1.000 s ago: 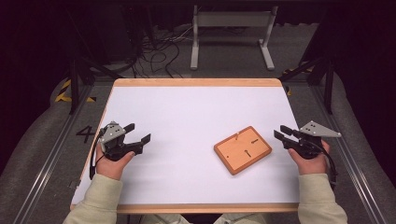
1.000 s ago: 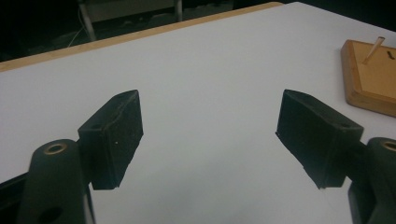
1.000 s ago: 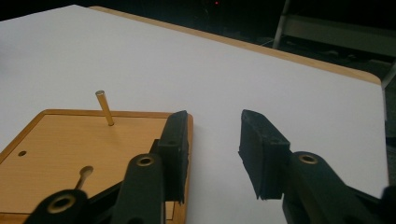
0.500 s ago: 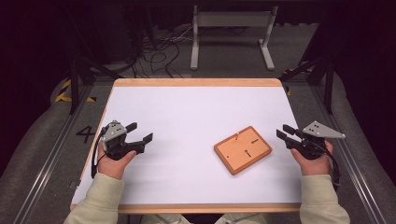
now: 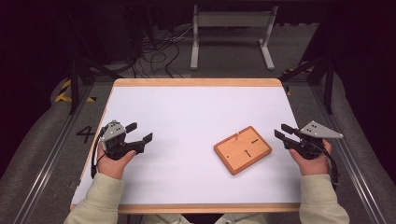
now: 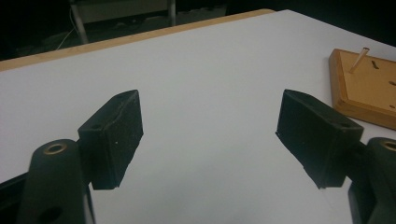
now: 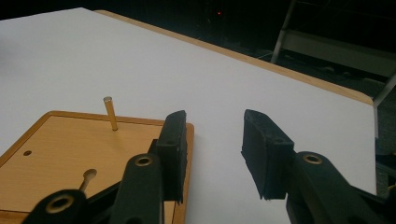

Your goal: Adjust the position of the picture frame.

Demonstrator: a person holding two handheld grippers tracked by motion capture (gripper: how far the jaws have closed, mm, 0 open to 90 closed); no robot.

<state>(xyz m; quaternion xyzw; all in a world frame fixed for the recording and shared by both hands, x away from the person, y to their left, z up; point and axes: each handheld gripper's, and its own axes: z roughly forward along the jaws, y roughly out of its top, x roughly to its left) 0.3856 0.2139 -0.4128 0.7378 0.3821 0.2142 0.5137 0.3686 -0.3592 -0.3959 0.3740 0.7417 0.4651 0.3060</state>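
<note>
Fingers of both grippers spread beside flat rectangular wooden board (image 5: 243, 150) with upright peg (image 7: 110, 113)

From my station the one thing I can read is a dark figure "4" (image 5: 86, 134), marked on the grey floor (image 5: 42, 154) just beside the left edge of the table (image 5: 196, 82), in the high view. The yellow and black hazard stripes (image 5: 63, 93) farther along that floor carry no lettering. I can make out no other text, label or brand anywhere.
</note>
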